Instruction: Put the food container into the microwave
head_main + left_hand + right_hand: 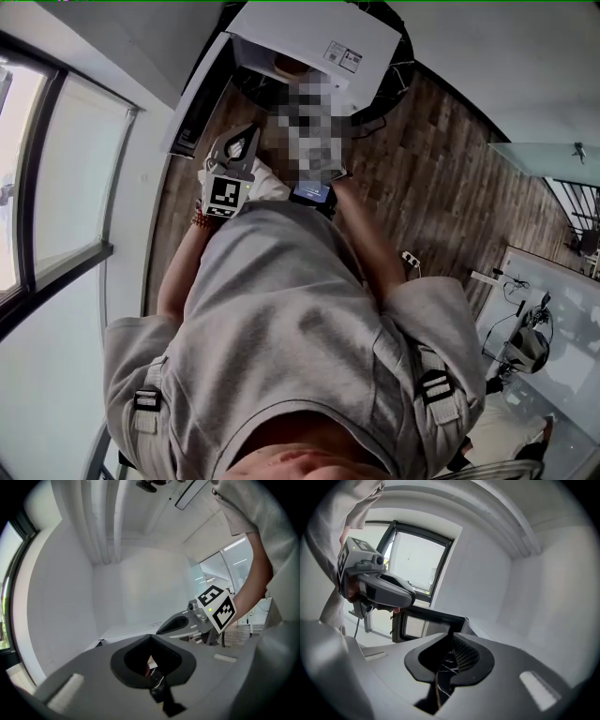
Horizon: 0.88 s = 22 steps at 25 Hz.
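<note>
The white microwave (pixel 319 33) stands at the top of the head view with its door (pixel 192 103) swung open to the left. A brownish object (pixel 289 66) shows in its cavity, partly under a mosaic patch; I cannot tell if it is the food container. My left gripper (pixel 246 136) is held up near the door, jaws together and empty. Only a dark part of my right gripper (pixel 311 193) shows below the patch. In the left gripper view the left gripper (pixel 150 637) is shut. In the right gripper view the right gripper (pixel 451 634) is shut, pointing at the door's mesh window (pixel 422 627).
The person's grey shirt (pixel 281 328) fills the lower head view. A tall window (pixel 56 187) runs down the left. Wooden floor (pixel 422 169) lies right of the microwave, with a white desk (pixel 553 319) further right. White walls and ceiling fill both gripper views.
</note>
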Motion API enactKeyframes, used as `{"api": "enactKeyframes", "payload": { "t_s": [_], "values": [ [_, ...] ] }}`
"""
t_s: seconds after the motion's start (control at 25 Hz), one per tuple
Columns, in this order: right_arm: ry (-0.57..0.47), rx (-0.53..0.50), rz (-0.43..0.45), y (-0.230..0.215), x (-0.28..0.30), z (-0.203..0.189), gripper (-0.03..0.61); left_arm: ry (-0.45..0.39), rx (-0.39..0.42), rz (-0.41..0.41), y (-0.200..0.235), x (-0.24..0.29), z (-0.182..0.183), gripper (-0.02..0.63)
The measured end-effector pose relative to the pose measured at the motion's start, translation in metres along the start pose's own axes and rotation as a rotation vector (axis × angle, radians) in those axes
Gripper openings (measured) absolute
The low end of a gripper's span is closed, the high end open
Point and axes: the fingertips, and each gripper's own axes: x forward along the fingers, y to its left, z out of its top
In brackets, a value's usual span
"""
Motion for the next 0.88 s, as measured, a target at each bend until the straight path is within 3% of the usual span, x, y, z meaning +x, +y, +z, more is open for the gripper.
{"api": "enactKeyframes", "payload": {
  "t_s": [0.32,0.88],
  "values": [
    [-0.087,0.018,0.010,-0.003,-0.012,0.027,0.031,-0.071,0.008,-0.057,-0.013,0.002,0.014,-0.002],
    [-0.067,0.068,-0.027,0.004,-0.029,0.022,0.015,-0.081,0.007,-0.052,-0.019,-0.006,0.015,-0.002]
  ]
}}
